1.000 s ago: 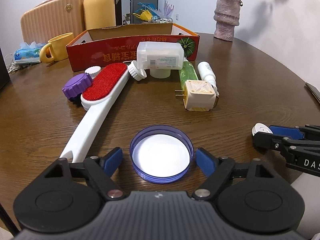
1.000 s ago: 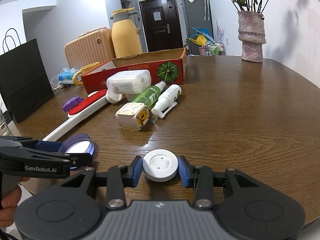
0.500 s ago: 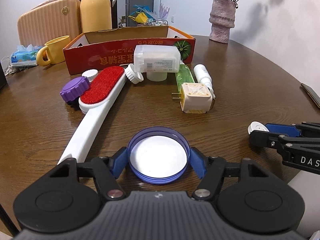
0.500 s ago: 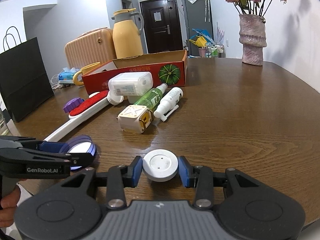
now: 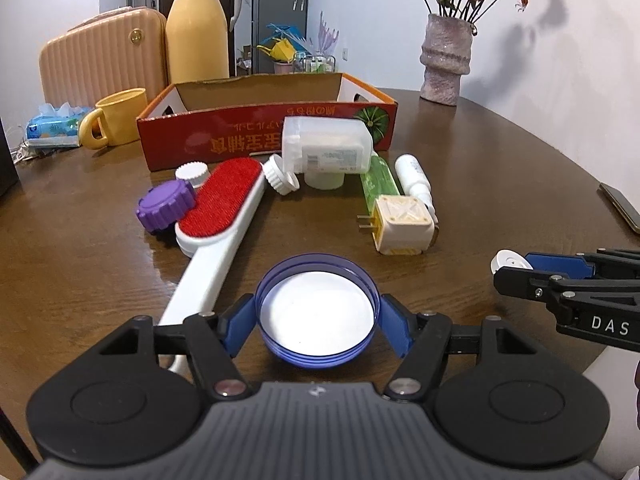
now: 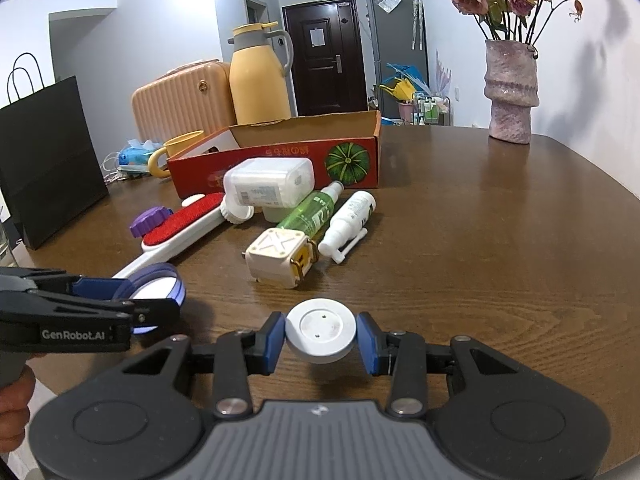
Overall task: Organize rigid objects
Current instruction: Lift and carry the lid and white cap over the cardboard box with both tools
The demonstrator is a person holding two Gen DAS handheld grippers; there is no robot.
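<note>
My left gripper [image 5: 317, 316] is shut on a blue-rimmed lid [image 5: 317, 311] with a white inside, lifted off the table; it also shows in the right wrist view [image 6: 154, 285]. My right gripper [image 6: 321, 338] is shut on a white round disc [image 6: 321, 334], held above the table; the disc shows at the right of the left wrist view [image 5: 510, 261]. Ahead lie a red lint brush [image 5: 218, 216], a purple cap [image 5: 165, 206], a cream plug adapter [image 5: 402, 224], a green bottle [image 6: 312, 213], a white spray bottle [image 6: 350, 216] and a white container [image 5: 326, 150].
An open red cardboard box [image 5: 264, 120] stands behind the pile. A yellow mug [image 5: 116, 122], tissue pack [image 5: 52, 126], yellow jug [image 5: 198, 28] and suitcase [image 5: 100, 60] are at the back left. A vase [image 5: 446, 62] stands back right, a phone [image 5: 622, 206] at the right edge, a black bag [image 6: 44, 160] far left.
My left gripper closed on the blue-rimmed lid and raised it off the table. My right gripper kept hold of the white disc and rose with it.
</note>
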